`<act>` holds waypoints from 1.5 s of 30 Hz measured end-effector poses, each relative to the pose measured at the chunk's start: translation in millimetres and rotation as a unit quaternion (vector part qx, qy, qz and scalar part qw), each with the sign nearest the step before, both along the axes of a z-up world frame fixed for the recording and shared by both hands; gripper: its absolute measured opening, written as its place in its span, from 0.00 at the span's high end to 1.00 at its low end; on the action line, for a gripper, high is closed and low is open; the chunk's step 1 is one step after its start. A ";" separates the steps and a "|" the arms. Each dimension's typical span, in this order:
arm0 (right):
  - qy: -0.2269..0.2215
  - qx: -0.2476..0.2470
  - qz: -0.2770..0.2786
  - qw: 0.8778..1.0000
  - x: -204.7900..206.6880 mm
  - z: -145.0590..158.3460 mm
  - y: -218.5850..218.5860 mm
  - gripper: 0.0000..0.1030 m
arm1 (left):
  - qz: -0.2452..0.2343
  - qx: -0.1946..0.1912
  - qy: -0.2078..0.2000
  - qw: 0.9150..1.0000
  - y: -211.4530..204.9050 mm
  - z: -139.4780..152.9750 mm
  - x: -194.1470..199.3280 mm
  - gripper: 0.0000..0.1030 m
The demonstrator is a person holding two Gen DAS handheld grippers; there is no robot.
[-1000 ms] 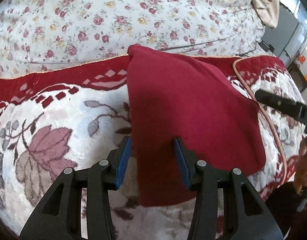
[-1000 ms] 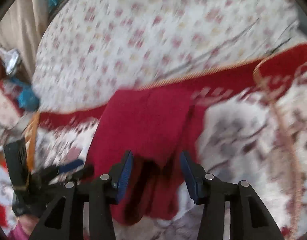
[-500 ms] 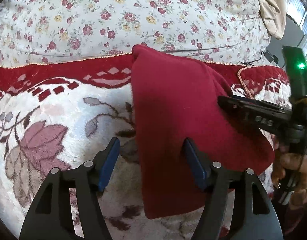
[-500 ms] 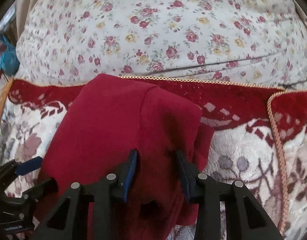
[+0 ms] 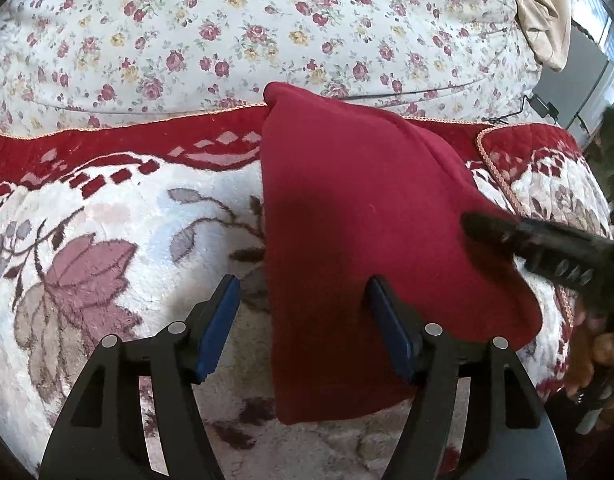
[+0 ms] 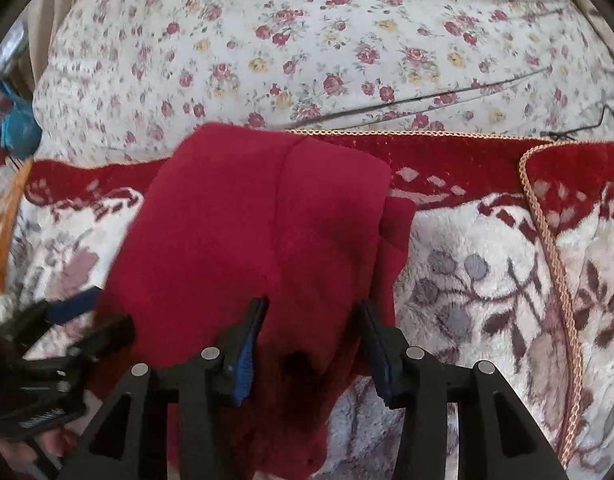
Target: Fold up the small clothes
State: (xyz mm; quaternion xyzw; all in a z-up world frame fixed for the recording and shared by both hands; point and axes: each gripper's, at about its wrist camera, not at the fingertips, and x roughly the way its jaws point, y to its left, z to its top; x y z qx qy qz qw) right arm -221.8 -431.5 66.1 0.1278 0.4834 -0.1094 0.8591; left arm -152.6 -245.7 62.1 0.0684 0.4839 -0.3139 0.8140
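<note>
Left wrist view: your folded red garment [image 5: 367, 208] lay on the plush floral blanket [image 5: 107, 240], apex at 12 o'clock. Left gripper [image 5: 303, 328] stood wide, its jaws straddling the left edge, gripping nothing. Right gripper [image 6: 311, 340], having just been widening, hovered part-open over a loose layer at 3 o'clock; that soft fleece could slip and unfold.

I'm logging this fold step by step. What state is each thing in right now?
Red garment: folded, lying flat on the patterned blanket.
Left claw: open, straddling the garment's near left edge, gripping nothing.
Right claw: partly open over the garment's near end, jaws just widening.
</note>
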 end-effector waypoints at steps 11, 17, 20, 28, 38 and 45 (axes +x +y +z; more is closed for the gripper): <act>-0.022 0.030 -0.032 0.999 4.7 -14.2 -17.0 0.49 | -0.002 -0.001 0.001 1.000 -1.3 -1.8 1.9 0.34; -0.028 0.019 -0.030 0.999 -0.4 -8.6 -12.4 0.49 | -0.002 -0.002 0.003 1.000 -0.8 -1.3 1.2 0.34; -0.042 0.032 -0.031 0.998 -4.2 -3.9 -18.0 0.49 | -0.009 -0.034 0.027 0.999 3.9 0.0 5.9 0.34; -0.082 0.164 -0.099 0.978 -12.2 -18.4 -65.0 0.21 | -0.006 -0.100 0.092 0.991 6.6 -3.0 40.6 0.34; -0.086 0.220 -0.064 0.970 20.2 -48.2 -66.1 0.10 | -0.037 -0.156 0.183 0.970 -15.4 -33.2 69.1 0.18; -0.089 0.211 -0.026 0.973 22.1 -40.1 -49.9 0.43 | -0.044 -0.149 0.161 0.975 -8.2 -15.7 60.7 0.37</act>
